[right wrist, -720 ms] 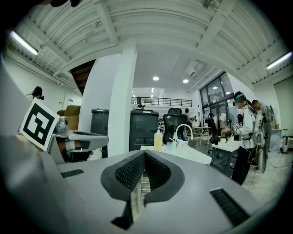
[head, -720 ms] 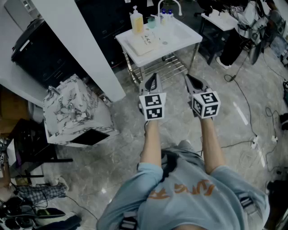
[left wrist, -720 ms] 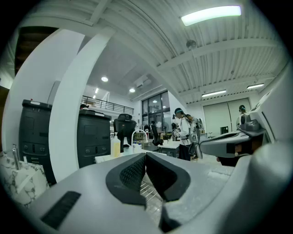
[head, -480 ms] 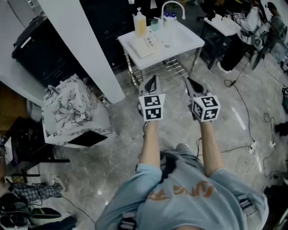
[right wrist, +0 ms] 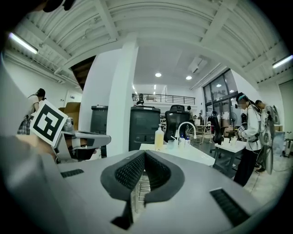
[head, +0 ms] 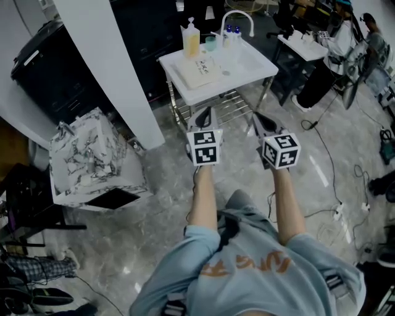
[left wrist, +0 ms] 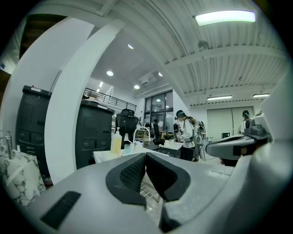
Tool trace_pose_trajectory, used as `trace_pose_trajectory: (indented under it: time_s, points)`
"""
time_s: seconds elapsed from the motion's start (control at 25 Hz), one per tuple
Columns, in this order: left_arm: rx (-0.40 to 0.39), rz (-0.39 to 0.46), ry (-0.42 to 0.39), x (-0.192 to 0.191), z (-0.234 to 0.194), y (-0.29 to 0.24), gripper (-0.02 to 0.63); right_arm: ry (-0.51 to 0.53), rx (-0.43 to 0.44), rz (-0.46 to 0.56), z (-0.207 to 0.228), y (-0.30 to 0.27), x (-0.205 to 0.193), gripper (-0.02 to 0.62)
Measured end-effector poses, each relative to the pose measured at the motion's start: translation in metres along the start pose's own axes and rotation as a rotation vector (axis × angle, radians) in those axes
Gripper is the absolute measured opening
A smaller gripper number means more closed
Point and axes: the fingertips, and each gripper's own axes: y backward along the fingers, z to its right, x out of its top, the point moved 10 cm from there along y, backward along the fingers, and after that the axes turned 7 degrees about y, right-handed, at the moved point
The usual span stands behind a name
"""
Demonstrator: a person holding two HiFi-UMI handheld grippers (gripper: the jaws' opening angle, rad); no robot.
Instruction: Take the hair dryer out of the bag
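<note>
The left tool (head: 206, 115) and right tool (head: 260, 118), jaws pressed together on nothing, hover near the white surface (head: 250, 64), marbled bag (head: 92, 154) well apart.

A white counter (head: 258, 62) is standing on a grey stone floor (head: 166, 185), carrying a yellow bottle (head: 190, 38), a curved tap (head: 236, 12) and a booklet (head: 197, 68). A white pillar (head: 111, 68) is rising beside a black cabinet (head: 46, 65).
</note>
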Motion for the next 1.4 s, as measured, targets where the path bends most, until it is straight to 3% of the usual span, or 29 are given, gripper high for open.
trace_pose_trajectory:
  time_s: [0.48, 0.72, 0.88, 1.0, 1.24, 1.4]
  points:
    - [0.014, 0.007, 0.001, 0.005, -0.027, -0.07, 0.003, -0.049, 0.044, 0.002, 0.049, -0.071, 0.002, -0.003]
    - [0.089, -0.102, 0.051, -0.037, -0.044, -0.109, 0.003, -0.13, 0.148, -0.088, 0.066, -0.134, -0.038, -0.003]
    - [0.067, -0.212, 0.17, -0.092, -0.054, -0.142, 0.003, -0.21, 0.194, -0.166, 0.076, -0.169, -0.079, -0.003]
    - [0.102, -0.272, 0.211, -0.11, -0.067, -0.173, 0.003, -0.238, 0.224, -0.186, 0.092, -0.201, -0.094, -0.003]
    - [0.086, -0.312, 0.111, -0.077, -0.06, -0.256, 0.003, -0.364, 0.172, -0.13, 0.169, -0.253, -0.095, -0.003]
    - [0.005, -0.288, 0.096, -0.049, -0.047, -0.313, 0.003, -0.407, 0.158, -0.083, 0.214, -0.284, -0.089, -0.003]
